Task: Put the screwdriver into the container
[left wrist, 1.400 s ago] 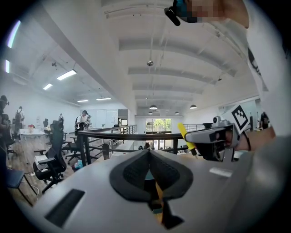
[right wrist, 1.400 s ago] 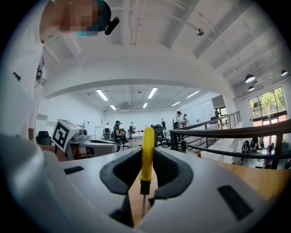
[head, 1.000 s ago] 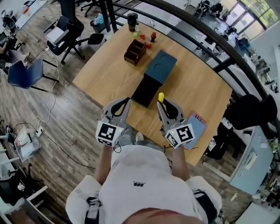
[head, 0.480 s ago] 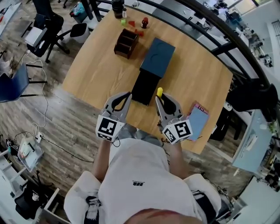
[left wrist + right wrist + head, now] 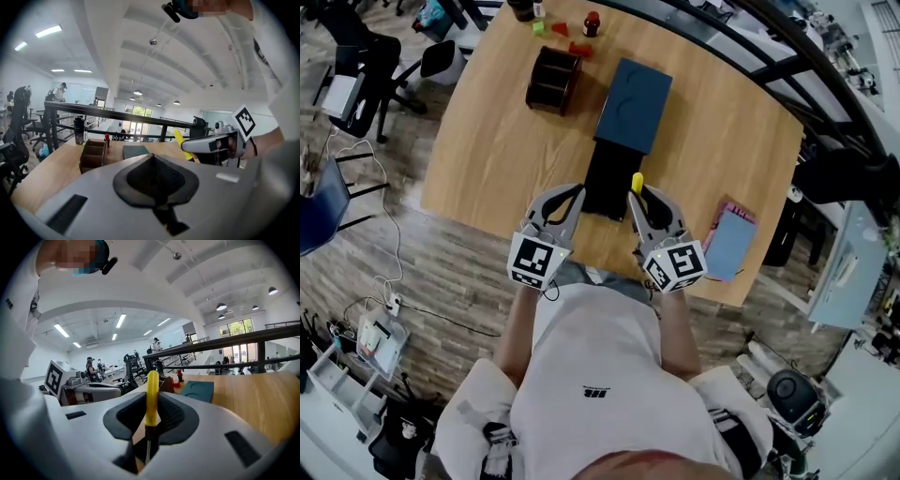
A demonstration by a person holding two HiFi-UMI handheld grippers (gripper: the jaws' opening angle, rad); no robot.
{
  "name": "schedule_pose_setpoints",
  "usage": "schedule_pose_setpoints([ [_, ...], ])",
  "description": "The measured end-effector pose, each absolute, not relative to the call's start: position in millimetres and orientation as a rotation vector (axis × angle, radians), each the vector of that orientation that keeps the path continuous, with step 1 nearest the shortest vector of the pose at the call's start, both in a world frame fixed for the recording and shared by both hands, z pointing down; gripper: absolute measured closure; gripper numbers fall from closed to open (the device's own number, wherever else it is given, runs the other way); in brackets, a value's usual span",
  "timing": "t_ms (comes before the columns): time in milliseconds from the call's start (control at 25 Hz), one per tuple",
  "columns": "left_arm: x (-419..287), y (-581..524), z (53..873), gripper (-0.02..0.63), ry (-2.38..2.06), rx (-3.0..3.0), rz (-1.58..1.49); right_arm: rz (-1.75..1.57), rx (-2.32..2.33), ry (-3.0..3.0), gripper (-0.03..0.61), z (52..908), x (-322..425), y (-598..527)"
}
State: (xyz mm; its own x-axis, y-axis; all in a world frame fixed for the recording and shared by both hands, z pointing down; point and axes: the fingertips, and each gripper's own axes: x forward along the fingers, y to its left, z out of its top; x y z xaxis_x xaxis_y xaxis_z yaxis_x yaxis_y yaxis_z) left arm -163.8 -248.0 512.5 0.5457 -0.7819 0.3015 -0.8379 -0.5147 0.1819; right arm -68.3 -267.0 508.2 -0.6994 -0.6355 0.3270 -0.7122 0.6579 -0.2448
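My right gripper (image 5: pixel 637 194) is shut on a screwdriver (image 5: pixel 637 182), whose yellow handle sticks up past the fingertips; in the right gripper view the screwdriver (image 5: pixel 151 399) stands upright between the pads with its metal shaft below. It hovers at the near edge of the wooden table (image 5: pixel 497 141), just right of the open black drawer (image 5: pixel 606 178) of a dark teal container (image 5: pixel 635 92). My left gripper (image 5: pixel 565 202) sits just left of that drawer, shut with nothing in it. The left gripper view shows the right gripper (image 5: pixel 213 145) and the yellow handle (image 5: pixel 183 143).
A brown wooden organizer (image 5: pixel 553 79) stands at the table's far left, with a small red bottle (image 5: pixel 592 22) and small coloured blocks (image 5: pixel 560 30) behind it. A blue notebook (image 5: pixel 729 242) lies at the right near edge. Office chairs (image 5: pixel 366 66) stand left of the table, and a black railing (image 5: pixel 787 37) runs beyond it.
The head view has swung so the table lies higher and straighter in it. Both grippers stay side by side at the drawer's near end, the screwdriver still gripped.
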Motion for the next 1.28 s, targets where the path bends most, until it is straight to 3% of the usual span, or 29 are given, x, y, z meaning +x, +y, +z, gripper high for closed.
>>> schedule_pose_setpoints([
  [1280, -149, -292, 641, 0.601, -0.962, 2.449, 0.476, 0.787, 1.18, -2.327, 0.512, 652, -89, -295],
])
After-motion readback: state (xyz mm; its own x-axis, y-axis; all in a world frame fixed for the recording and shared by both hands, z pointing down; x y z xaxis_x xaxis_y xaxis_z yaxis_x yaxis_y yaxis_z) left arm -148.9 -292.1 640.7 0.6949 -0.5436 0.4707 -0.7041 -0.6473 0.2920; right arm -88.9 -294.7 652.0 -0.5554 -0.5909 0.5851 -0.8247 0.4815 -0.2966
